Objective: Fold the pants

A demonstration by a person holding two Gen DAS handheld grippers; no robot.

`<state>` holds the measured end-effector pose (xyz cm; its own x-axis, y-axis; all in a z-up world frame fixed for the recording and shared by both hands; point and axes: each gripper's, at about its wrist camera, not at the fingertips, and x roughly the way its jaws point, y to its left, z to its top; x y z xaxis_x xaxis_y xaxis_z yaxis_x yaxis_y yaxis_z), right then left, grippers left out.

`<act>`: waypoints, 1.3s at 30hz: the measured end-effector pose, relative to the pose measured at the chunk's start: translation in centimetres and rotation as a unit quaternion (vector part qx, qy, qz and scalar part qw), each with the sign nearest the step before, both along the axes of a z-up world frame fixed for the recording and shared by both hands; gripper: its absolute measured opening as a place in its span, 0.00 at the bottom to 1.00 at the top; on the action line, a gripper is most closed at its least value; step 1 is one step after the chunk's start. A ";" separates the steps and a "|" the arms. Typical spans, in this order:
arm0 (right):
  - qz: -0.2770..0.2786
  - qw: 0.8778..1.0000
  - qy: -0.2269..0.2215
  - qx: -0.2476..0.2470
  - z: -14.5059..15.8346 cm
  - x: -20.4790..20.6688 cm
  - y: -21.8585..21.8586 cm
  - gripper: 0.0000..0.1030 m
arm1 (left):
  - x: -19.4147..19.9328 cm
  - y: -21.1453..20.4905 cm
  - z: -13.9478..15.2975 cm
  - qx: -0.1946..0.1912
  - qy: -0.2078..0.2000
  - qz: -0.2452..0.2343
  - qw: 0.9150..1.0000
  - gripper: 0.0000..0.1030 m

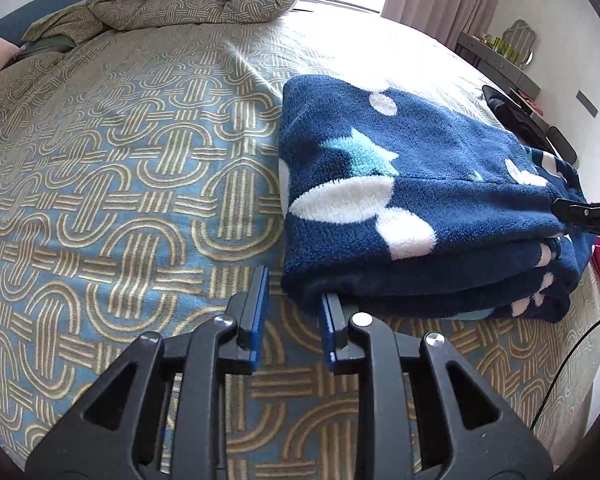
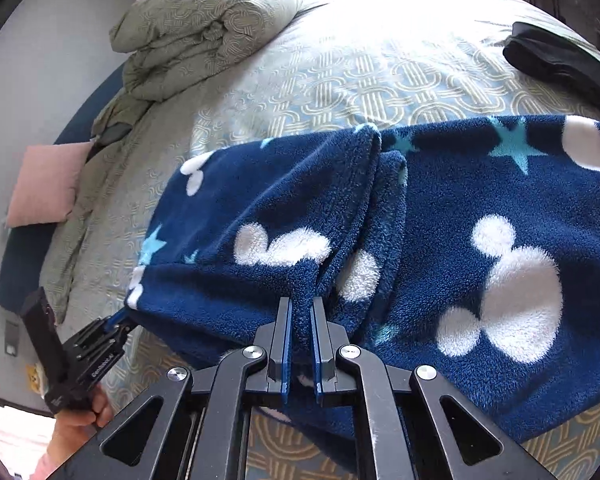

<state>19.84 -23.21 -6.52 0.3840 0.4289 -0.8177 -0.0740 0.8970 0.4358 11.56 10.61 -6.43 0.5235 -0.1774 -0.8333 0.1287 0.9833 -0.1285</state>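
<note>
A: Where do the fleece pants (image 2: pixel 440 216) lie?

B: Folded on the patterned bedspread (image 1: pixel 132 168), long axis running between the grippers. The right gripper (image 2: pixel 301 316) is clamped on their near edge; the left gripper (image 1: pixel 294 300) stands parted at the bundle's corner, holding nothing.

A: Hidden?

B: Lower layers; the bundle's far side.

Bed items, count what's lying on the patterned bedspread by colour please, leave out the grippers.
Navy blue: 1, the fleece pants
Beige patterned: 1, the rolled duvet
Black: 1, a dark folded garment at the far edge
Pink: 1, the cushion at the bed's side
Total: 4
</note>
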 end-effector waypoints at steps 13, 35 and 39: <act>-0.055 0.997 0.049 0.006 -2.6 -2.2 -4.2 0.11 | 0.0 0.7 -0.6 -0.017 0.010 0.012 1.000 0.33; -0.042 0.997 0.050 0.047 -2.5 -1.0 -3.6 0.13 | -1.2 3.2 -0.7 -0.064 0.029 0.028 0.997 0.37; -0.042 0.997 0.057 0.037 -3.3 -1.5 -4.5 0.15 | -2.2 4.7 1.1 -0.077 0.020 0.051 0.996 0.36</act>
<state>18.32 -27.72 -9.84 0.3280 0.4605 -0.8248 0.0538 0.8626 0.5030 9.35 15.27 -5.35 0.5130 -0.2531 -0.8202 0.0214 0.9590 -0.2825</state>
